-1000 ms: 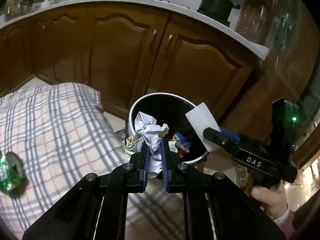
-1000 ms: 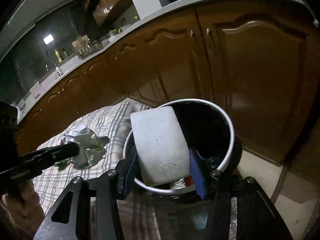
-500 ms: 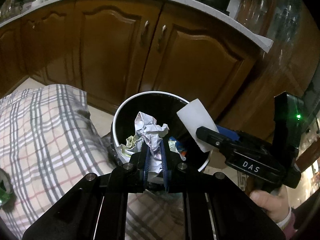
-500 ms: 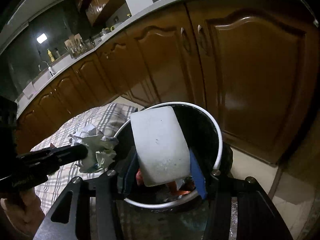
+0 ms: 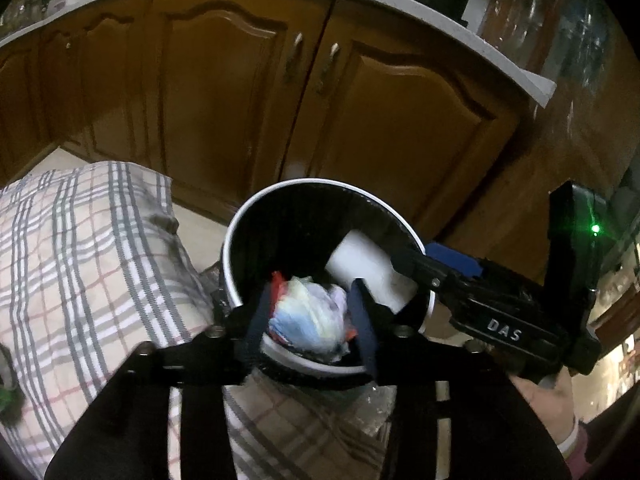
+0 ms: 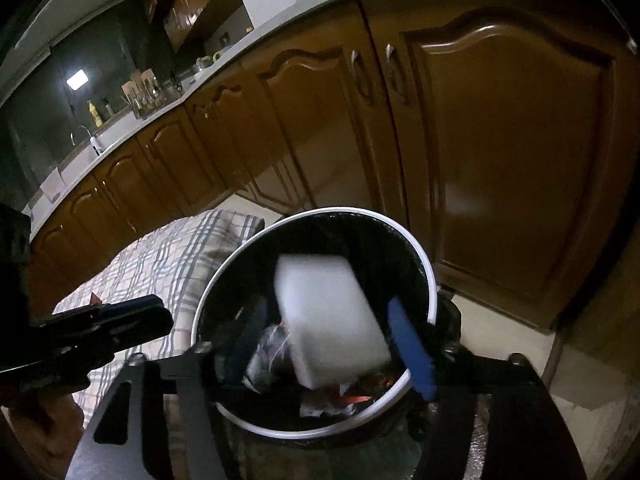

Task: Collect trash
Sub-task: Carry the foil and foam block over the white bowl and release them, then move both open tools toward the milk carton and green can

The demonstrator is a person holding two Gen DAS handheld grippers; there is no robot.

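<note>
- Both grippers were clamped on their trash a second ago and now stand over the bin, letting go.
- Left gripper (image 5: 310, 320): its jaws are opening, spread either side of the crumpled paper wad (image 5: 310, 322), which sits blurred between the blue pads; I cannot tell whether a pad touches it.
- Right gripper (image 6: 332, 344): its jaws are opening too, wide apart, and the white block (image 6: 328, 320) has tilted between them, blurred, with a gap showing on its right side.
- Just below and ahead of both pairs of fingers is the trash bin (image 5: 240, 240), black inside with a white rim; scraps of red and white litter lie at its bottom, under the block.
- From the left gripper, the right one reaches in from the right, its tip over the bin's rim beside the white block (image 5: 368, 272).
- Left of the bin lies a checked cloth (image 5: 80, 260).
- Beyond the bin stand brown cabinet doors (image 5: 248, 100) under a pale countertop (image 5: 500, 64).
</note>
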